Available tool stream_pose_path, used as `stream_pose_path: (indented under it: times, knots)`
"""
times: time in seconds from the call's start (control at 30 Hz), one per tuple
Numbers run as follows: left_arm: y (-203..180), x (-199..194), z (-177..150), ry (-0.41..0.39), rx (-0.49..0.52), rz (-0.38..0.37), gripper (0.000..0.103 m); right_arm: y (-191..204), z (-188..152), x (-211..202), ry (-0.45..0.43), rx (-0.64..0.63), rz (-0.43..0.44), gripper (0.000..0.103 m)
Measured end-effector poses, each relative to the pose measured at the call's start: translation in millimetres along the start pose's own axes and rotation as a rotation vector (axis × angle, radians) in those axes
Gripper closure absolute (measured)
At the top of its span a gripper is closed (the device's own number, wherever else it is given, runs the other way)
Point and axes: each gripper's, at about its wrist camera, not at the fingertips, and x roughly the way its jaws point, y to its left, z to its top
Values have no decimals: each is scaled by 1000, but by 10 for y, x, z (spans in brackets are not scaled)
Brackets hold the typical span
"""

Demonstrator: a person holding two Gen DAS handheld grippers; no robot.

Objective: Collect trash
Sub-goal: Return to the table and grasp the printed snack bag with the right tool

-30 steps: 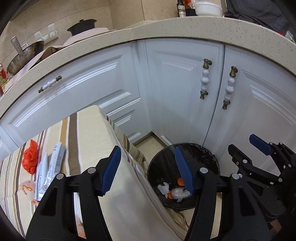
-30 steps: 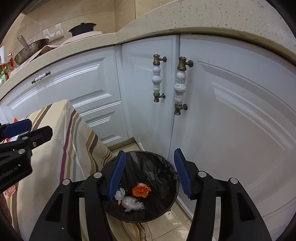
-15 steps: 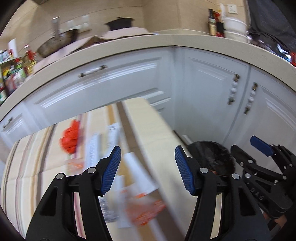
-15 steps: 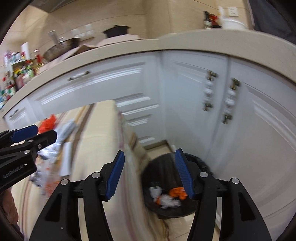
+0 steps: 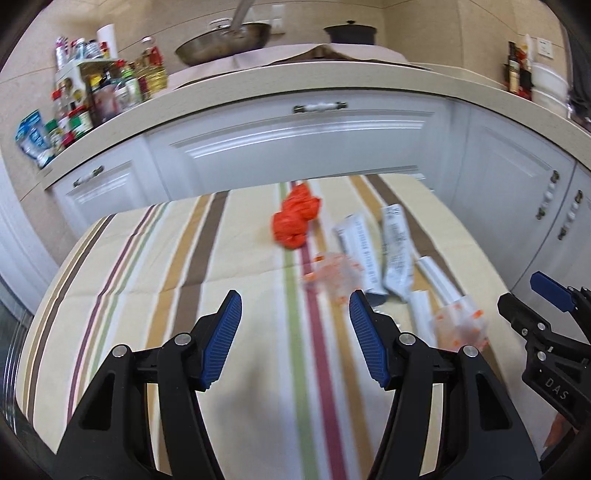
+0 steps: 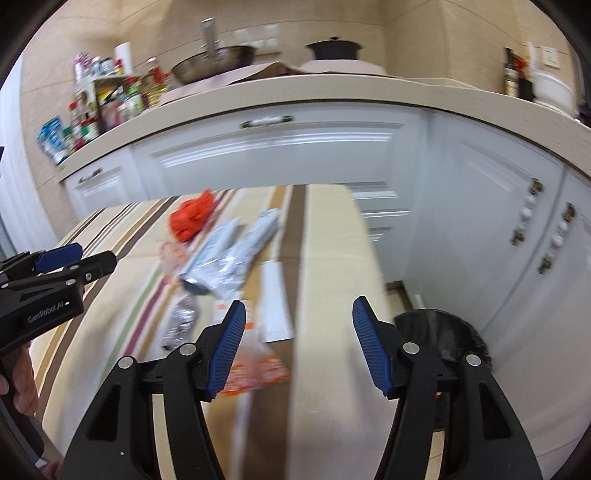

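Trash lies on the striped tablecloth [image 5: 147, 295]: a crumpled orange bag [image 5: 295, 219], two grey-white wrappers [image 5: 395, 251], clear wrappers with orange print [image 5: 332, 277] and white paper strips [image 5: 439, 280]. My left gripper [image 5: 293, 339] is open and empty above the cloth, short of the clear wrapper. My right gripper [image 6: 297, 345] is open and empty over the table's right edge, above a clear orange-printed wrapper [image 6: 255, 365]. The black bin [image 6: 439, 339] stands on the floor at the right. The orange bag [image 6: 192, 216] and grey wrappers [image 6: 229, 258] also show in the right wrist view.
White cabinets [image 5: 295, 147] and a beige counter [image 5: 295, 85] run behind the table, with a wok [image 5: 225, 40], a black pot [image 5: 351, 31] and several bottles [image 5: 99, 92]. The right gripper shows at the edge of the left wrist view [image 5: 546, 332].
Both grippers have swung left and up from the bin to the table. The bin has left the left wrist view and the trash on the cloth now fills it.
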Motion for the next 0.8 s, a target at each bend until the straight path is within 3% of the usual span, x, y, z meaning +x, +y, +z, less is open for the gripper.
stream_pose_path:
  times: [0.2, 0.47, 0.7, 0.8]
  knots:
    - [318, 47, -125, 25, -42, 32, 44, 258, -25, 141, 47, -52, 25, 39]
    - [480, 116, -229, 54, -79, 29, 44, 325, -38, 306, 107, -67, 10, 40]
    - [383, 133, -281, 63, -62, 1, 43, 307, -69, 357, 133, -68, 21, 67]
    - [317, 144, -283, 67, -55, -8, 43, 319, -79, 338, 130, -77, 28, 74]
